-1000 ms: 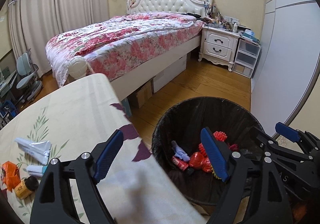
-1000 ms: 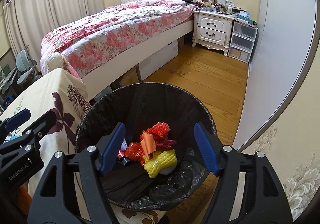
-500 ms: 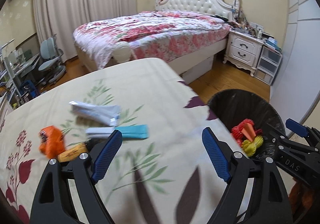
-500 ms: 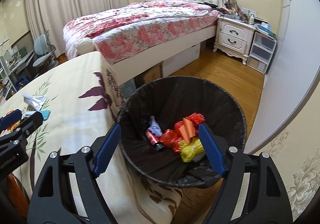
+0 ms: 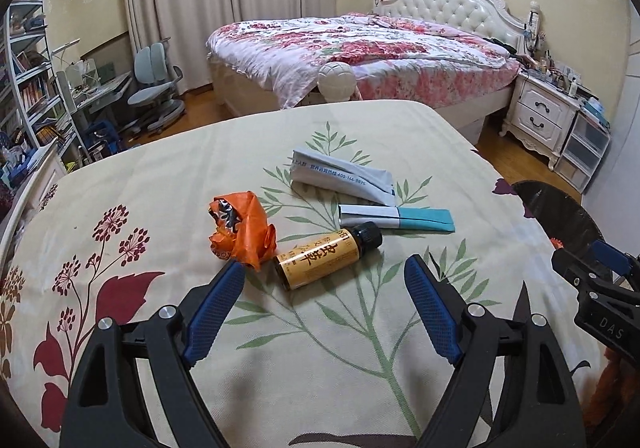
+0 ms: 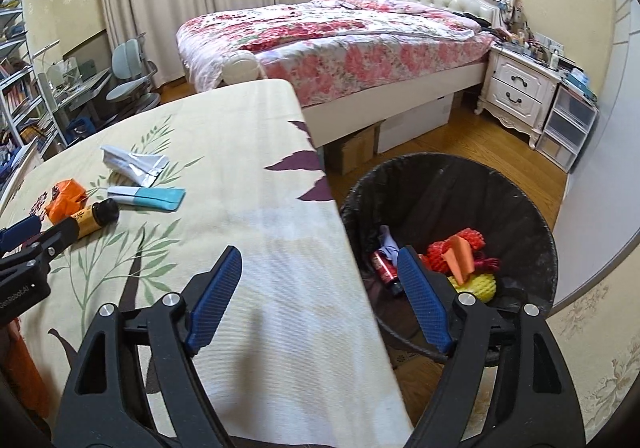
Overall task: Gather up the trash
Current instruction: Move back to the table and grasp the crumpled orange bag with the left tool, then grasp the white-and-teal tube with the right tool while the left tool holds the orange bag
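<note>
1. While your left gripper (image 5: 324, 284) hangs wide open and empty over the table (image 5: 160, 176), the trash is just ahead: crumpled orange wrapper (image 5: 242, 226), amber bottle (image 5: 326, 254) lying flat, teal tube (image 5: 396, 217), grey folded packet (image 5: 340, 176).
2. Your right gripper (image 6: 318, 280) is open too, empty, at the table edge beside the black bin (image 6: 448, 184).
</note>
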`<state>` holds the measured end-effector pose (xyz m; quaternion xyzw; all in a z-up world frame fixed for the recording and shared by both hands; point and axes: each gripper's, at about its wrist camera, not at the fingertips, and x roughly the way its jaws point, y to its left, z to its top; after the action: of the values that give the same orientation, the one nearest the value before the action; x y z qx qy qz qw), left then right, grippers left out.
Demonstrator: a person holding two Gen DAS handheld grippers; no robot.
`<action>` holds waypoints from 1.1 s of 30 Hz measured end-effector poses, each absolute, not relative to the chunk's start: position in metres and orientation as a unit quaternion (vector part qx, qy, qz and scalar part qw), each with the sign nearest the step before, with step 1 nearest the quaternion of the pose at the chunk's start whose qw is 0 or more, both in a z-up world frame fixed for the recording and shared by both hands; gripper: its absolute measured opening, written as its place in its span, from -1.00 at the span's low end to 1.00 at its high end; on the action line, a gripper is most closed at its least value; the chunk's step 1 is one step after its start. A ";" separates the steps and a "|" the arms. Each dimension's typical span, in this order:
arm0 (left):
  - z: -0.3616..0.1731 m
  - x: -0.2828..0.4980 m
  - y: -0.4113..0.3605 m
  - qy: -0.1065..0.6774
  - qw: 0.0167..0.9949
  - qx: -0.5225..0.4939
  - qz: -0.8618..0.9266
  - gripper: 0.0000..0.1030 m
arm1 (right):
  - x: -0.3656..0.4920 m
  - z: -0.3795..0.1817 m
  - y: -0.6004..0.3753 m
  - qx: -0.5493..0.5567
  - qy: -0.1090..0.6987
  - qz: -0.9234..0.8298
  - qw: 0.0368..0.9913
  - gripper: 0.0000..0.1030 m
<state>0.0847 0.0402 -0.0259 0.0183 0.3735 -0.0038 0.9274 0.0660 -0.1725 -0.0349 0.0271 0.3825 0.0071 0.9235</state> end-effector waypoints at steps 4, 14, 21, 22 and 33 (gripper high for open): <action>-0.028 0.085 0.040 0.373 0.927 0.029 -0.004 0.59 | 0.065 -0.035 -0.163 0.024 0.385 0.014 0.922 0.52; -0.029 0.090 0.072 0.383 0.924 -0.001 0.016 0.59 | 0.069 -0.037 -0.156 0.022 0.388 0.029 0.921 0.52; -0.024 0.107 0.087 0.381 0.924 -0.008 0.021 0.59 | 0.076 -0.036 -0.148 0.021 0.387 0.034 0.921 0.52; -0.023 0.110 0.088 0.381 0.924 -0.008 0.018 0.59 | 0.078 -0.036 -0.147 0.020 0.387 0.036 0.921 0.52; -0.033 0.124 0.103 0.409 0.913 -0.008 -0.009 -0.19 | 0.097 -0.031 -0.118 -0.007 0.389 0.060 0.919 0.52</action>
<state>0.1239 0.1029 -0.0330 -0.0080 0.4086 -0.0088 0.9126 0.0968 -0.1182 -0.0313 -0.0068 0.3895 0.0600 0.9191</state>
